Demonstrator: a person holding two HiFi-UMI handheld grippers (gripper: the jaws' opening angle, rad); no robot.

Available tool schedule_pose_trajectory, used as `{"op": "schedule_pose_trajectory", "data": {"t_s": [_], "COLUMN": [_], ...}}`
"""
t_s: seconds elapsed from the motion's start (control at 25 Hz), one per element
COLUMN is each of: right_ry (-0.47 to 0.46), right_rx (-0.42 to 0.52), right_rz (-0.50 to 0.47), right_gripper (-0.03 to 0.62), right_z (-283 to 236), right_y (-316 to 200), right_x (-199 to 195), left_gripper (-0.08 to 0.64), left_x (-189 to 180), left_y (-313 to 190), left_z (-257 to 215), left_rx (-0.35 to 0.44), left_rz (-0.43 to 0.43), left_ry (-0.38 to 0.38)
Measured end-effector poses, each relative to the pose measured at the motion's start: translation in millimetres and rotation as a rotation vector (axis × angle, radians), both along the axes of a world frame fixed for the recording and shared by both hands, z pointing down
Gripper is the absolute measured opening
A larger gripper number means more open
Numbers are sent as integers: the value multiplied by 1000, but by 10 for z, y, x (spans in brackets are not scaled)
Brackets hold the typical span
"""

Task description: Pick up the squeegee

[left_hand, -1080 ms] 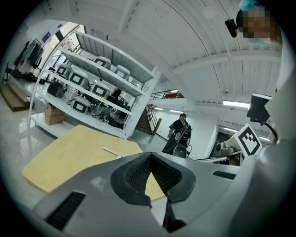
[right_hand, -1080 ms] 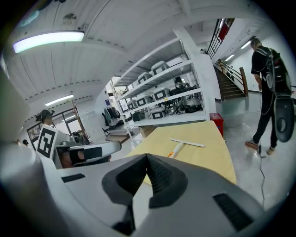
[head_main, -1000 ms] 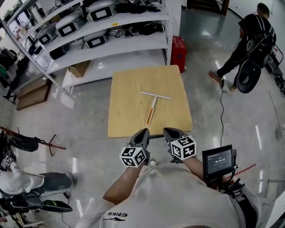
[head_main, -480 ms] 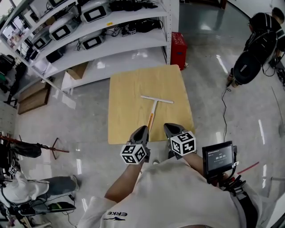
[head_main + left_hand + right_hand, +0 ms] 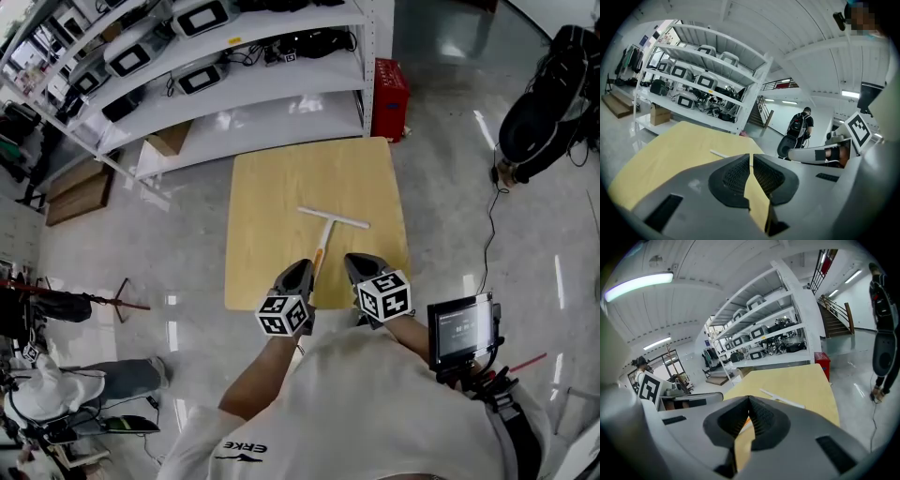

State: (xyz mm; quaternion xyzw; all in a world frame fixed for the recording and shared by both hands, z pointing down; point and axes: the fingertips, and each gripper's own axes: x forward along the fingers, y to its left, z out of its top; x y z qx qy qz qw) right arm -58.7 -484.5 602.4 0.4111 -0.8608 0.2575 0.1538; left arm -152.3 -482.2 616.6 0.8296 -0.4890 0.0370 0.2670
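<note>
The squeegee (image 5: 325,234) lies on the square wooden table (image 5: 272,197), its white blade toward the shelves and its orange-gripped handle pointing at me. My left gripper (image 5: 302,268) hovers over the table's near edge, just left of the handle's end, jaws shut and empty. My right gripper (image 5: 354,262) is level with it just right of the handle, also shut and empty. In the left gripper view only the blade's end (image 5: 719,153) shows above the gripper (image 5: 751,157). In the right gripper view the blade (image 5: 780,399) lies beyond the gripper (image 5: 750,401).
White shelving (image 5: 234,56) with devices stands behind the table, a red crate (image 5: 389,89) at its right end and a cardboard box (image 5: 169,141) underneath. A person with a backpack (image 5: 553,84) is at the far right. A small monitor (image 5: 459,328) hangs at my right side.
Both grippers have moved forward and now reach the table's near edge on either side of the squeegee handle. Their jaws stayed shut. The person at the right moved further right.
</note>
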Motion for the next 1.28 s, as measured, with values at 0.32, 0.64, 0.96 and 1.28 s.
{"op": "schedule_pose_trajectory", "data": {"t_s": [0.32,0.64,0.96,1.28], "right_ry": [-8,-13,-2,-4], "right_rx": [-51,-92,-114,-136], "right_rz": [2,21,33,80], "right_gripper": [5,5,5,5], "right_z": [136,289,374,478], "right_y": [85,111,107,-37], "right_x": [-18,99,178,359], "left_gripper": [6,88,124,144], "left_x": [60,182,217,287], "left_y": [2,-98,-315,-620], "left_z": [245,574,905,1218], "left_rx": [-65,-129,-199,-233], "left_rz": [65,118,143,198], "left_ry": [-71,-147,-229,-341]}}
